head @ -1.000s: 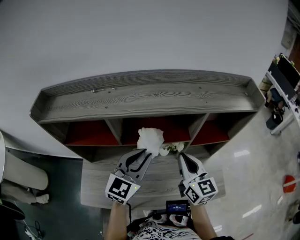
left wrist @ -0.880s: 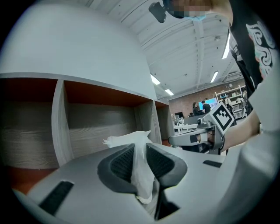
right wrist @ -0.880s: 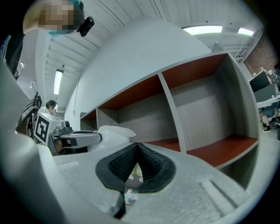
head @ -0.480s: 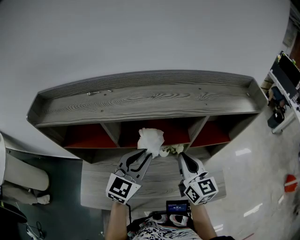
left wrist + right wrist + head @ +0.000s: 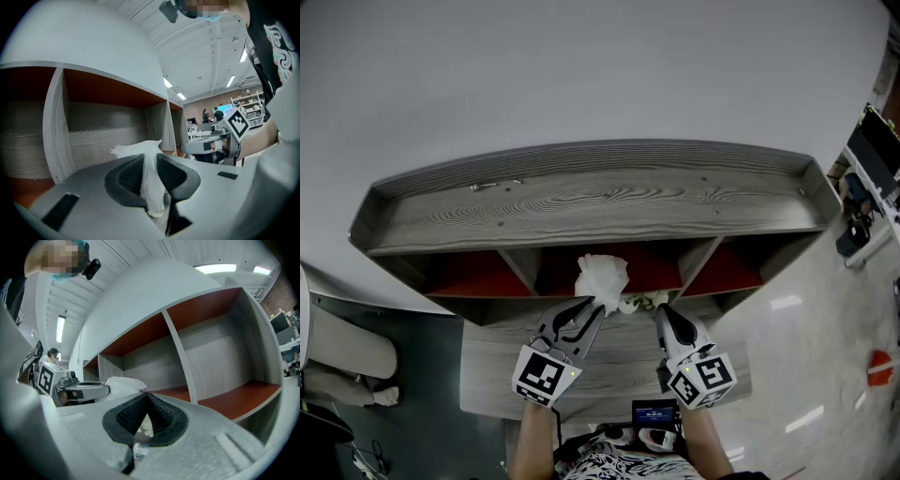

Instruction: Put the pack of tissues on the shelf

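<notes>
The pack of tissues point(image 5: 602, 275) is a crumpled white wrapper with a flowered end point(image 5: 641, 300), held in front of the middle cubby of the grey shelf point(image 5: 581, 202). My left gripper point(image 5: 594, 306) is shut on the white wrapper point(image 5: 151, 183), which sticks up between its pads point(image 5: 129, 174). My right gripper point(image 5: 660, 310) is shut on the flowered end point(image 5: 142, 426); its tips meet just above it. In the right gripper view, the white wrapper point(image 5: 123, 383) and the left gripper point(image 5: 79, 392) show at the left.
The shelf has three red-backed cubbies point(image 5: 473, 275) under a rimmed grey top and a lower grey ledge point(image 5: 492, 361) below my grippers. A white wall point(image 5: 581, 75) stands behind. Equipment point(image 5: 867, 159) stands on the glossy floor at the right. A grey object point(image 5: 342, 352) lies at the left.
Both grippers and the pack keep their place in front of the middle cubby. Only the head view has drifted slightly.
</notes>
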